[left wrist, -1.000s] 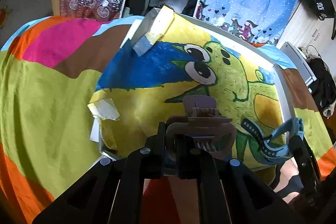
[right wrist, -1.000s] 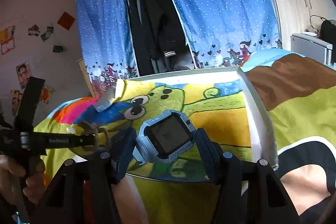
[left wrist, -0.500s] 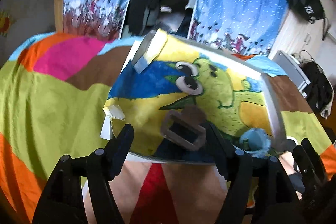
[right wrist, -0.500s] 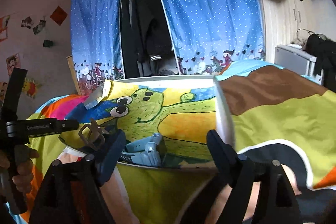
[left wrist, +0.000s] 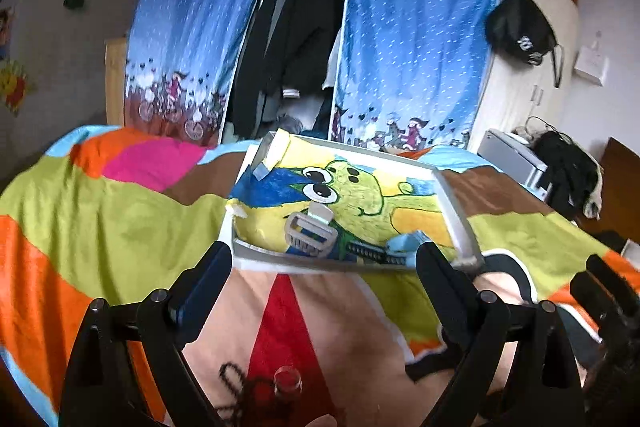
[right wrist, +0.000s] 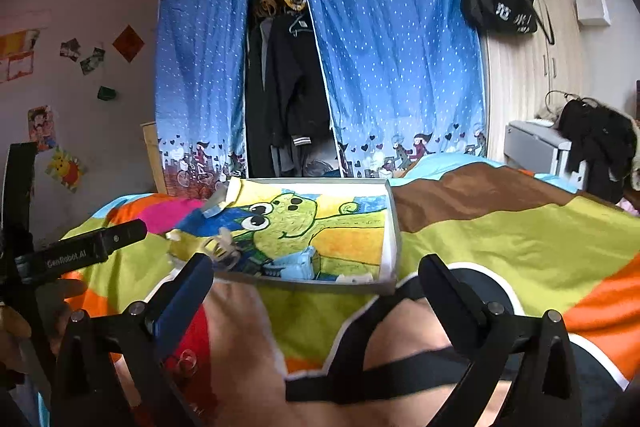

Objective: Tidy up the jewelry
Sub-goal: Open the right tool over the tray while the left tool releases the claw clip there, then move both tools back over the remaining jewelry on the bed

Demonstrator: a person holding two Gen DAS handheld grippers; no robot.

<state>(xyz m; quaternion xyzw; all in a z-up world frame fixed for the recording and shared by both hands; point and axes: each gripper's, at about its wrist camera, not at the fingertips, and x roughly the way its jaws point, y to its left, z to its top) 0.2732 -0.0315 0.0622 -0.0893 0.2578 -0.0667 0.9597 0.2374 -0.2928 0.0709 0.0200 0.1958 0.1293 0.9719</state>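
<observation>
- Grey plastic, a hair clip point(left wrist: 310, 235) is lying in a shallow white tray point(left wrist: 456, 211) lined with a cartoon drawing, beside a blue watch point(left wrist: 404, 245).
- The left gripper point(left wrist: 322, 267) is hovering just short of the tray, fingers spread wide, holding nothing.
- The right gripper point(right wrist: 316, 279) is gaping empty above the patchwork bedspread point(right wrist: 500, 227).

We have our left gripper point(left wrist: 322, 259) spread wide, both fingers point(left wrist: 200, 283) empty, hovering just short of the tray's point(left wrist: 456, 211) near edge. Our right gripper point(right wrist: 316, 275) matches it, jaws wide apart and holding nothing, level with that same near edge, our left hand point(right wrist: 16, 323) gripping its handle alongside.
</observation>
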